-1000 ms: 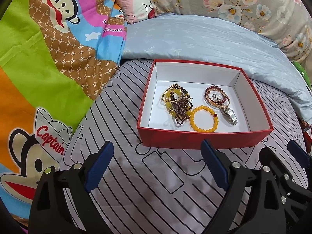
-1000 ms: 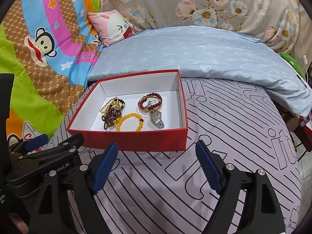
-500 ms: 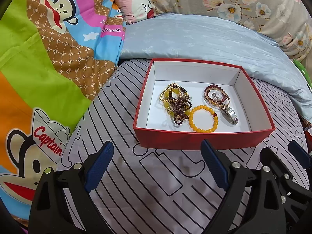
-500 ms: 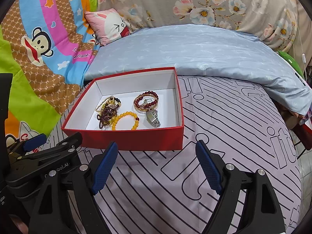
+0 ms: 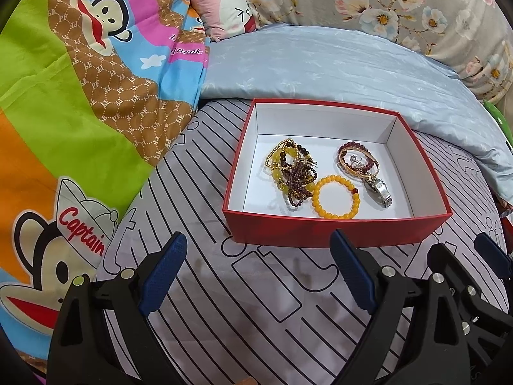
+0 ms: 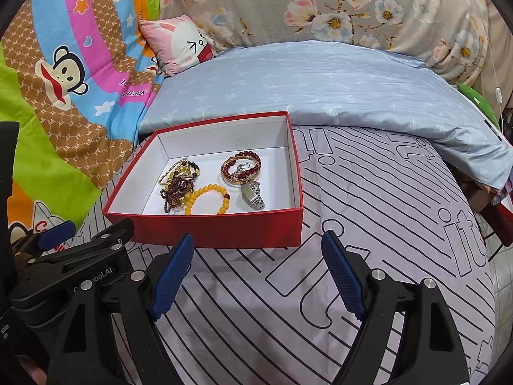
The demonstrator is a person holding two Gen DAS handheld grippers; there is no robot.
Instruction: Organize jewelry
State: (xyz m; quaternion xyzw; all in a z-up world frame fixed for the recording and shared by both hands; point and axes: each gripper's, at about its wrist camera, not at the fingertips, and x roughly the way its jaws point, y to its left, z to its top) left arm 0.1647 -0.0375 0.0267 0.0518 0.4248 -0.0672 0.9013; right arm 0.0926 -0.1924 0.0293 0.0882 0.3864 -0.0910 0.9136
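Observation:
A red box (image 5: 336, 229) with a white inside sits on the striped bedspread; it also shows in the right wrist view (image 6: 218, 231). Inside lie a tangle of dark and gold bead strings (image 5: 291, 168) (image 6: 178, 183), a yellow bead bracelet (image 5: 335, 195) (image 6: 208, 200), dark red bangles (image 5: 357, 160) (image 6: 240, 166) and a silver watch (image 5: 378, 191) (image 6: 253, 195). My left gripper (image 5: 256, 274) is open and empty in front of the box. My right gripper (image 6: 258, 274) is open and empty, just right of the left one.
A light blue quilt (image 5: 320, 64) lies behind the box. A colourful monkey-print blanket (image 5: 64, 96) covers the left. A pink rabbit cushion (image 5: 224, 6) and a floral pillow (image 5: 400, 3) are at the back. The bed's edge falls away at the right (image 6: 493, 256).
Both grippers have shifted slightly, so the box sits a little nearer in the right wrist view. The box and jewelry have not moved. Both grippers stay open.

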